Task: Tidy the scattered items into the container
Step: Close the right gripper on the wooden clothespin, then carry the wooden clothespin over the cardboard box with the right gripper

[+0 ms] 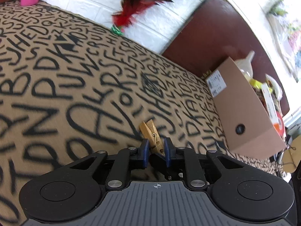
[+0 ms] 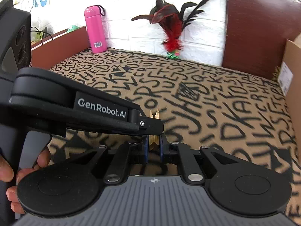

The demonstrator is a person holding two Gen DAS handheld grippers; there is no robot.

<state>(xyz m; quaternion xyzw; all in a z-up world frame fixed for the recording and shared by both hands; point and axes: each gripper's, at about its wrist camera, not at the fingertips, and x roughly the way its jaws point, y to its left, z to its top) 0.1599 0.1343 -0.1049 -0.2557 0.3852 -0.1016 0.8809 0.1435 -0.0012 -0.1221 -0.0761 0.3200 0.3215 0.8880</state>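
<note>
The left gripper (image 1: 156,148) is squeezed shut on a wooden clothespin (image 1: 151,134). The right gripper (image 2: 154,146) is pinched shut on the same clothespin (image 2: 154,130), from a different side. The clothespin sits low over the tan cloth with black letters (image 1: 75,75). A cardboard box (image 1: 244,109) with things in it stands off to the right. By the white wall are a feather toy (image 2: 171,35) and a pink bottle (image 2: 95,32).
</note>
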